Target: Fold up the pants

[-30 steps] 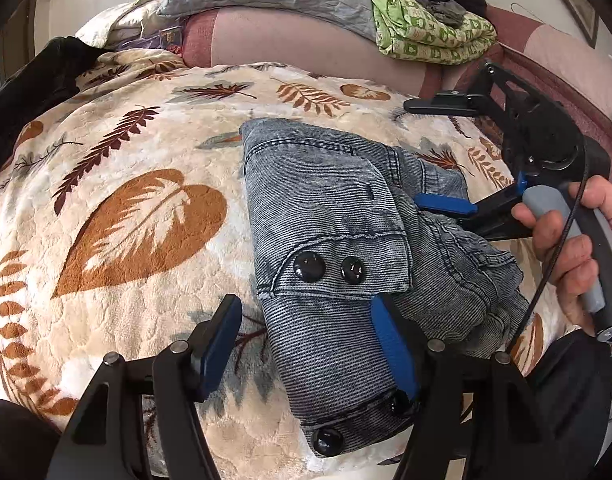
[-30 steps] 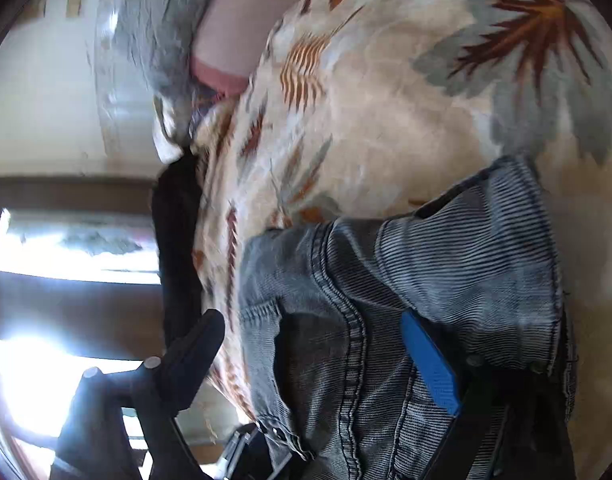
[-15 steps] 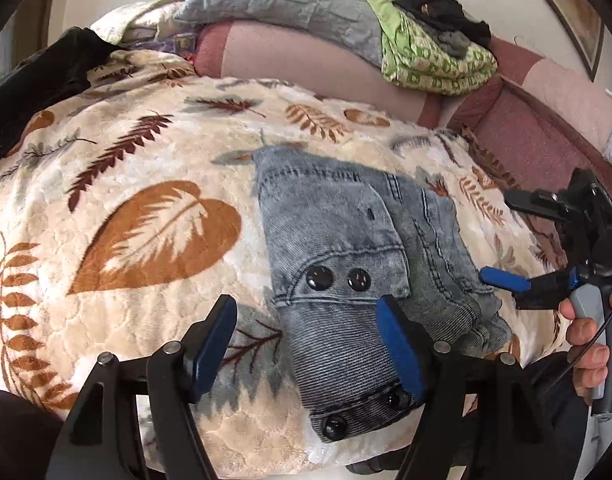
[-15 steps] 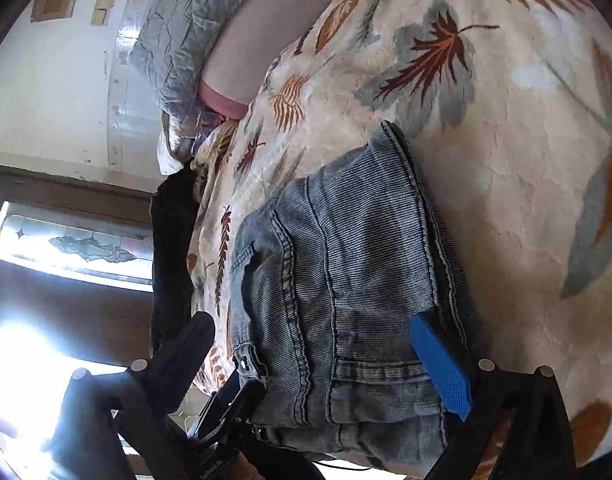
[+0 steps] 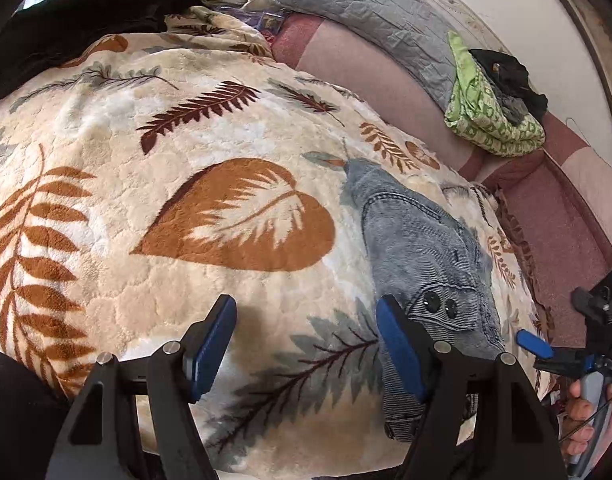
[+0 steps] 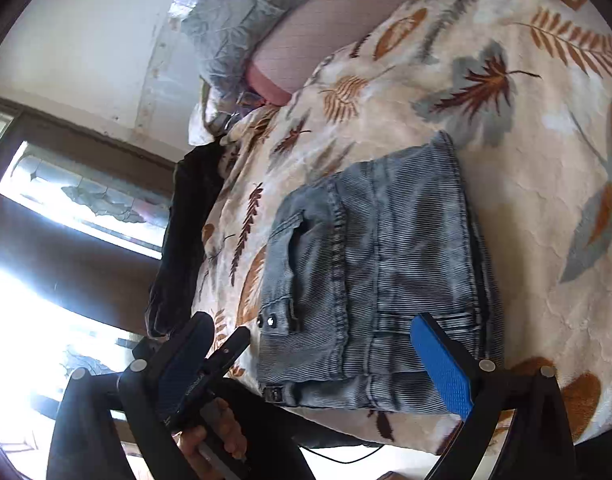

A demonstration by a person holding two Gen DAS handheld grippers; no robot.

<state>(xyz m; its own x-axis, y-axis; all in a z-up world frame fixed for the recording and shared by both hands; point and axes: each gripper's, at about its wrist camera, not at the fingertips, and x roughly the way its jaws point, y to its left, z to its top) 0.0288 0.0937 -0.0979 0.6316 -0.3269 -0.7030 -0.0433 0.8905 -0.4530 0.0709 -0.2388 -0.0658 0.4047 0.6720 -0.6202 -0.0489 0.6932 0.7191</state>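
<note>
The grey denim pants (image 5: 418, 248) lie folded into a compact bundle on the leaf-patterned blanket (image 5: 185, 184), near its front edge. They also show in the right wrist view (image 6: 378, 280), with two snap buttons at the near left corner. My left gripper (image 5: 306, 344) is open and empty, hovering just left of the bundle. My right gripper (image 6: 322, 360) is open and empty, held off the bundle's near edge. The right gripper also shows at the right edge of the left wrist view (image 5: 546, 352).
A grey quilted pillow (image 5: 370, 12) and a green patterned cloth (image 5: 490, 112) with dark clothes lie on the pink bed edge behind. A black garment (image 5: 77, 28) lies at the blanket's far left. A bright window (image 6: 81, 208) is beside the bed.
Both grippers have let go of the pants and pulled back. The left moved left and away, the right withdrew toward the bed's edge. The bundle lies still.
</note>
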